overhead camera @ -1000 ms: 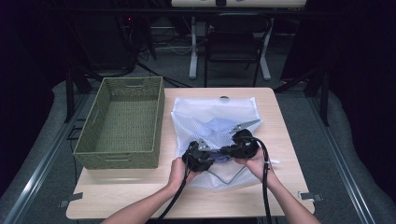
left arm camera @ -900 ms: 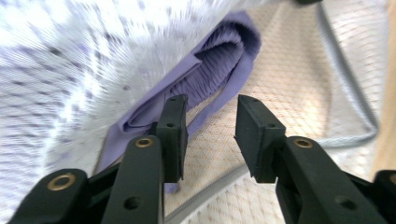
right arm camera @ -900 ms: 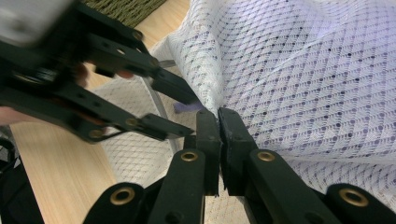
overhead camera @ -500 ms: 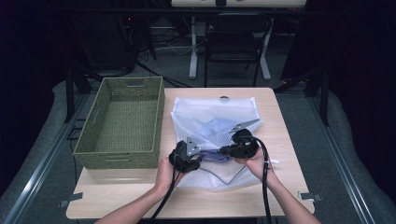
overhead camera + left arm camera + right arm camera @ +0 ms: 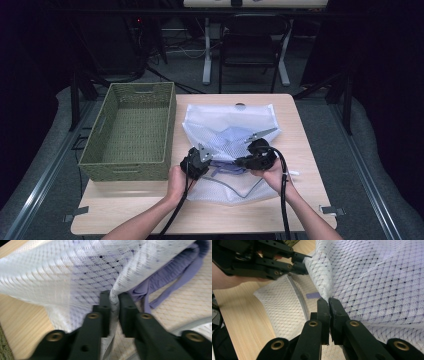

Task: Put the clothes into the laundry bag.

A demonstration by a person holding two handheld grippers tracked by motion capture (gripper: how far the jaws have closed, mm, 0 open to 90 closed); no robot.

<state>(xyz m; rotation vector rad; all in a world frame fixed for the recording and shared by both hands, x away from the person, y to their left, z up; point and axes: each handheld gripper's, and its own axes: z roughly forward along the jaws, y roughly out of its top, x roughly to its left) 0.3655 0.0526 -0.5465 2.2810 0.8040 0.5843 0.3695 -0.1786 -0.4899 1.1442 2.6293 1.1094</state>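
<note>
A white mesh laundry bag (image 5: 227,122) lies on the wooden table (image 5: 150,210), its open end toward the person. A purple garment (image 5: 229,137) shows through the mesh and at the mouth (image 5: 172,275). My left gripper (image 5: 206,161) is shut on the upper mesh edge (image 5: 113,298) at the left of the opening. My right gripper (image 5: 240,162) is shut on the same edge (image 5: 328,301) a little to the right. Both lift the top layer off the lower one. In the right gripper view the left gripper (image 5: 303,263) pinches the mesh at upper left.
A green woven basket (image 5: 100,165) stands left of the bag, close to my left gripper. The bag's grey zipper (image 5: 298,298) curves along the lower layer. A white cord (image 5: 292,173) lies by the right hand. Bare tabletop runs along the near edge.
My left gripper has drawn leftward toward the basket with the mesh edge in it, widening the bag's mouth. The right gripper has stayed about where it was.
</note>
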